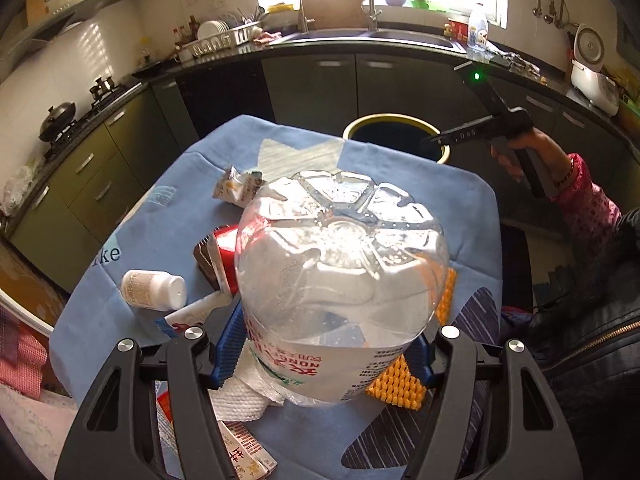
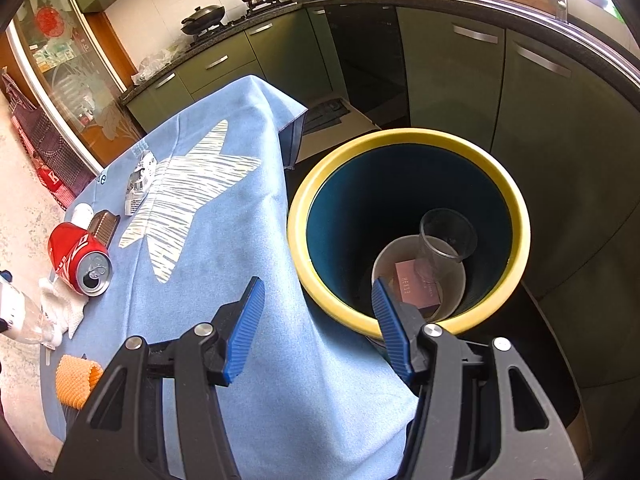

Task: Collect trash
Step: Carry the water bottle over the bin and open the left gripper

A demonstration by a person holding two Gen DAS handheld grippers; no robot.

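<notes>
A: Step now? L gripper point(image 1: 326, 354) pinches the clear bottle point(image 1: 340, 280) at its labelled waist, raised over the blue cloth point(image 1: 168, 220).
B: Carry phase, I'd say. Next needs a swing over to the yellow-rimmed bin point(image 2: 408, 232).
A: Bottle's heading?
B: Long axis runs along the fingers, base pointing away toward the bin.
A: R gripper point(image 2: 320, 328)?
B: Spread wide, empty, by the bin rim.

Left gripper point(image 1: 324, 344) fingers clamped; right gripper point(image 2: 318, 328) fingers spread.
</notes>
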